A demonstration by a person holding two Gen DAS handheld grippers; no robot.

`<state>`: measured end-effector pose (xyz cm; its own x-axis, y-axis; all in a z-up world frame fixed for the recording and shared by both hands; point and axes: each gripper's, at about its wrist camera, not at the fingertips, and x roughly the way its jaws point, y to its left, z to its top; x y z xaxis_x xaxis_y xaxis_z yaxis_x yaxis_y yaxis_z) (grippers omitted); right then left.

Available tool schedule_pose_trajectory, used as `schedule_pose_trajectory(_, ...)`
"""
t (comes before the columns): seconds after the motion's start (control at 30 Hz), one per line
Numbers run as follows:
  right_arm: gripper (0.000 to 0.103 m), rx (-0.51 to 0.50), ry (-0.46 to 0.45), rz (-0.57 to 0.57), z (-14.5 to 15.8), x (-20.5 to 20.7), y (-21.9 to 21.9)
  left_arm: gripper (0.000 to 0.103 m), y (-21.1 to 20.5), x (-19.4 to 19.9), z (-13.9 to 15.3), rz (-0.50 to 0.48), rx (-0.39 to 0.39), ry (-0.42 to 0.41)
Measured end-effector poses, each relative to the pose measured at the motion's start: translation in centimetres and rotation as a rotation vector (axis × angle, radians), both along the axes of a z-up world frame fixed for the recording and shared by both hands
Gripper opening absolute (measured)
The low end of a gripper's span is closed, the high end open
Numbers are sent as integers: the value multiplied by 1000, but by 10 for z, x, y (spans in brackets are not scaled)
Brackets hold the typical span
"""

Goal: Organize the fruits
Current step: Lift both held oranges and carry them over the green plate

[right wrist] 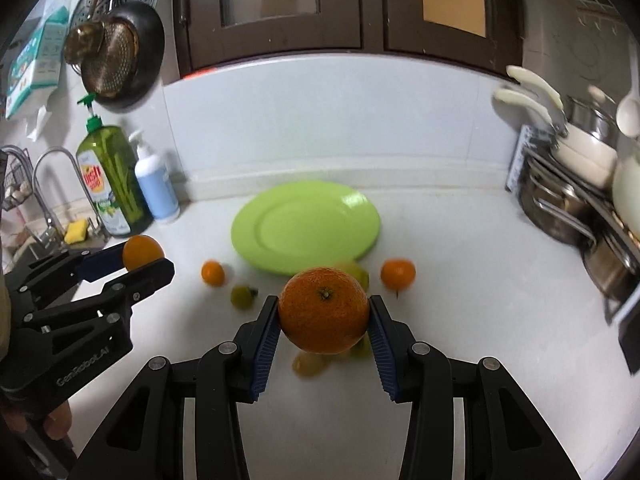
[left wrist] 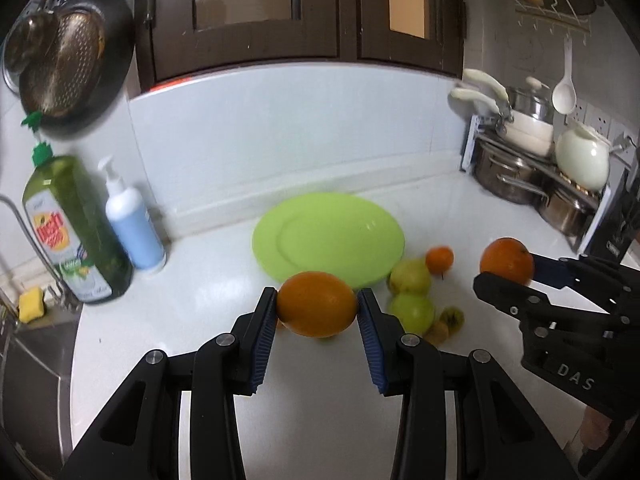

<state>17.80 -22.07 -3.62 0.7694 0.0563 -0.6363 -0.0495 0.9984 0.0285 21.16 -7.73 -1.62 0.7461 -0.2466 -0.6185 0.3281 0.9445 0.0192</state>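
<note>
the left tongs [left wrist: 317, 304] pinch a smooth orange [left wrist: 317, 304] above the white worktop [left wrist: 200, 320], just short of the green plate [left wrist: 312, 220]. the right tongs [right wrist: 323, 312] pinch a second orange [right wrist: 323, 310]. small oranges, green fruits and yellowish ones lie loose beside the plate's near rim.

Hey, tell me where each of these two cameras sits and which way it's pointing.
Left wrist: rides the left tongs, looking forward over the counter at the green plate; its own fingers clamp an orange, and the right tongs show at right.
Right wrist: rides the right tongs, facing the same plate; its fingers clamp another orange, and the left tongs show at left.
Shared: plate, loose fruit, soap bottles, wall.
</note>
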Motion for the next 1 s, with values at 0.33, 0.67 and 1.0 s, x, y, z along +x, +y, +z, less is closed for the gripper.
schedule_pose_trajectory(0.33,44,-6,-5,33,25,78,-15,40,-15,63,27,-17,39,-30)
schedule_pose_trajectory(0.67,44,-23,99,81,10,171,-26,40,-27,151,2,-36,82,60)
schedule_pose_trajectory(1.0,44,-51,236,125,-35,248,-27,40,-36,223,-50,-52,115,192)
